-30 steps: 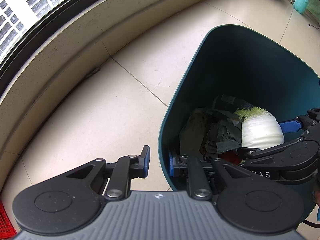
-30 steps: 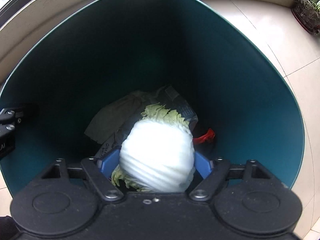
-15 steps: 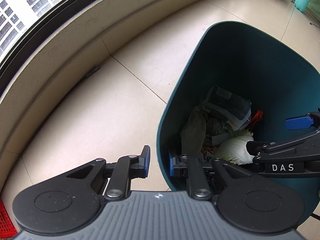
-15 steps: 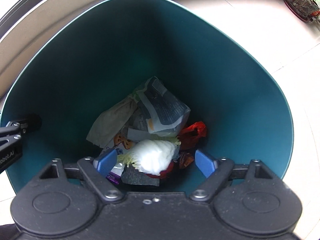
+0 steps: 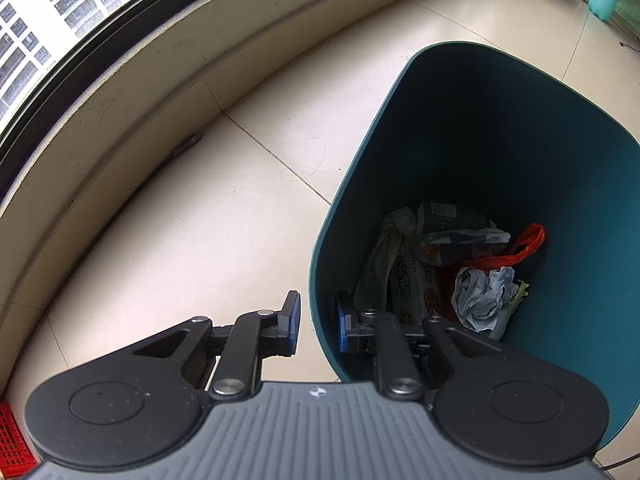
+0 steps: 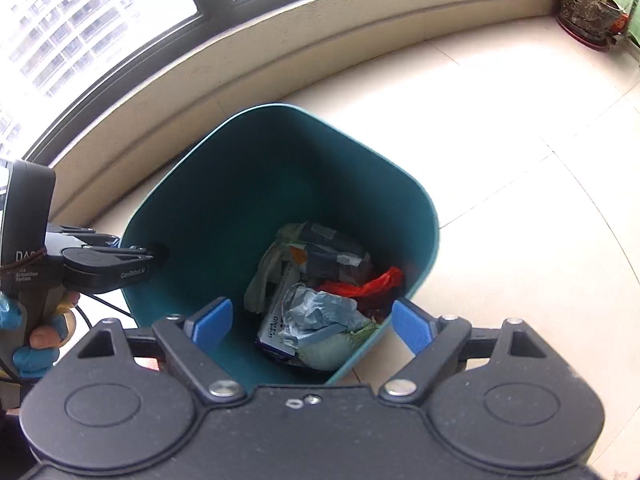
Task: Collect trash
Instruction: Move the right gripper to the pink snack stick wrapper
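**Teal bin pinched at the rim, rubbish lying at the bottom**

Teal plastic is what fills both views: a deep bin (image 6: 224,208) standing on pale floor tiles (image 5: 192,248) beside a curved window ledge (image 5: 132,92). The left claw (image 5: 318,322) is clenched on the bin's near wall, one blue pad outside and one inside the rim. Seen from the right-hand camera, its black body reads "GenRobot.AI", with "DAS" and small print that looks like "Data Acquisition System", though that part is blurred. A hand (image 6: 38,328) in a blue glove holds its handle.

The right claw (image 6: 310,324) hangs above the bin's mouth, its jaws opening with nothing between the blue pads.

Down inside lie the collected scraps: a white cabbage piece (image 6: 332,350) against the near wall, crumpled blue-grey paper (image 6: 320,312) on it, a red plastic bag (image 6: 368,284), a printed snack wrapper (image 5: 412,288) whose lettering I cannot read, a grey-green packet (image 6: 328,252) and a pale crumpled cloth (image 5: 380,252).

A potted plant (image 6: 586,12) sits in the far corner.
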